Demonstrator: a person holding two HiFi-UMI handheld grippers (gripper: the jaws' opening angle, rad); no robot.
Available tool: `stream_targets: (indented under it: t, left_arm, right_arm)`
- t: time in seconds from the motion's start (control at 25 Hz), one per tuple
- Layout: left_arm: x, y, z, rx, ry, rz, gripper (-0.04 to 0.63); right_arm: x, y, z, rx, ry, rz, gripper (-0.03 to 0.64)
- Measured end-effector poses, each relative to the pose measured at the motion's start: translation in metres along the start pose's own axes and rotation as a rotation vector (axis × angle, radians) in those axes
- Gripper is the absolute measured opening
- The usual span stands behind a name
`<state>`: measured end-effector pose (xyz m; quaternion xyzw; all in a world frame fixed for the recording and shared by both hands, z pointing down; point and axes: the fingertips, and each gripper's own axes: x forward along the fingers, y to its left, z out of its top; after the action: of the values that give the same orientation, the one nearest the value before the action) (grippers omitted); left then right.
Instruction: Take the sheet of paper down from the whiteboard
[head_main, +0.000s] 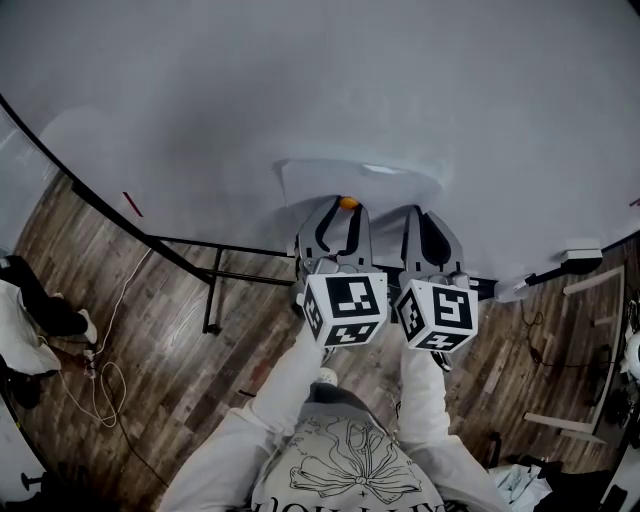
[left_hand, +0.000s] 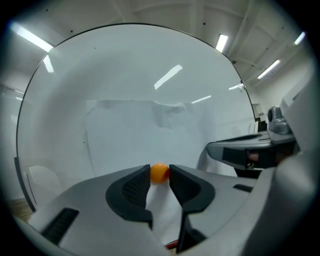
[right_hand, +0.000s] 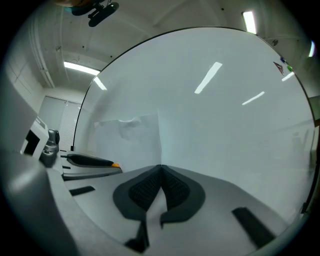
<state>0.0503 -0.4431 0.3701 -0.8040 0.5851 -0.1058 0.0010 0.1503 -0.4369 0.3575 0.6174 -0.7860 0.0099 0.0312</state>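
Note:
A white sheet of paper lies flat against the whiteboard, its top edge a little crumpled. A small orange ball magnet sits on the sheet's lower part. My left gripper is shut on this magnet, with both pads pressed against its sides. To its right, my right gripper is shut on the sheet's right edge, which runs down into the closed pads. In the head view both grippers, the left and the right, point at the board side by side.
The board's black stand rests on the wooden floor below left, with a white cable trailing beside it. A white eraser sits on the board's ledge at right. A person's legs show at the far left.

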Motion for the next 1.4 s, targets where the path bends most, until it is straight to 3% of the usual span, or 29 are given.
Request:
stream_targets:
  t: [1.4]
  left_arm:
    - [-0.011, 0.039, 0.013, 0.001, -0.025, 0.079, 0.117]
  right_arm:
    - [-0.067, -0.092, 0.011, 0.036, -0.035, -0.26, 0.003]
